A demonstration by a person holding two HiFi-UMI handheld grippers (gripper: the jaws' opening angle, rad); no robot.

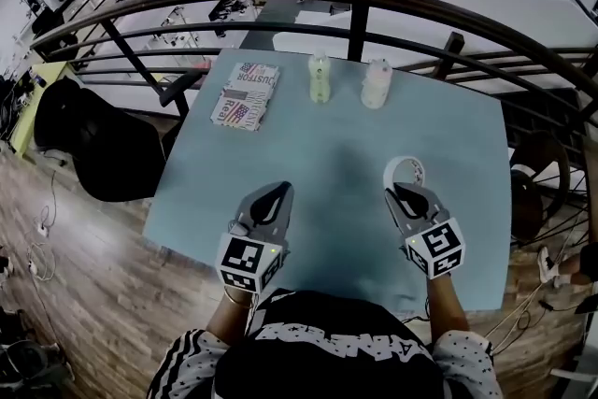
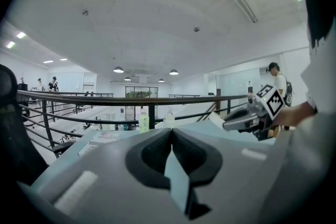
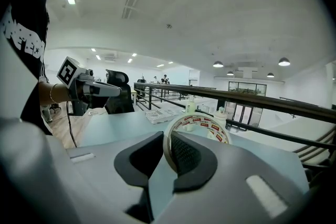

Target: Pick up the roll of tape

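Note:
The roll of tape [image 1: 418,165], a white ring with red print on its inner face [image 3: 205,122], is off the table [image 1: 448,135]. My right gripper [image 1: 400,192] is shut on its near wall, which stands on edge between the pads [image 3: 169,140]. My left gripper [image 1: 278,192] hovers over the table's near left part, level with the right one, shut with nothing in it [image 2: 171,131]. Each gripper shows in the other's view: the right gripper [image 2: 242,119] with its marker cube, and the left gripper [image 3: 100,89] on a bare forearm.
Two small bottles [image 1: 320,77] [image 1: 376,84] stand at the table's far edge, and a printed flat pack [image 1: 246,95] lies at the far left. A dark curved railing [image 1: 355,0] runs behind the table. A black chair [image 1: 93,145] stands to the left on wooden floor.

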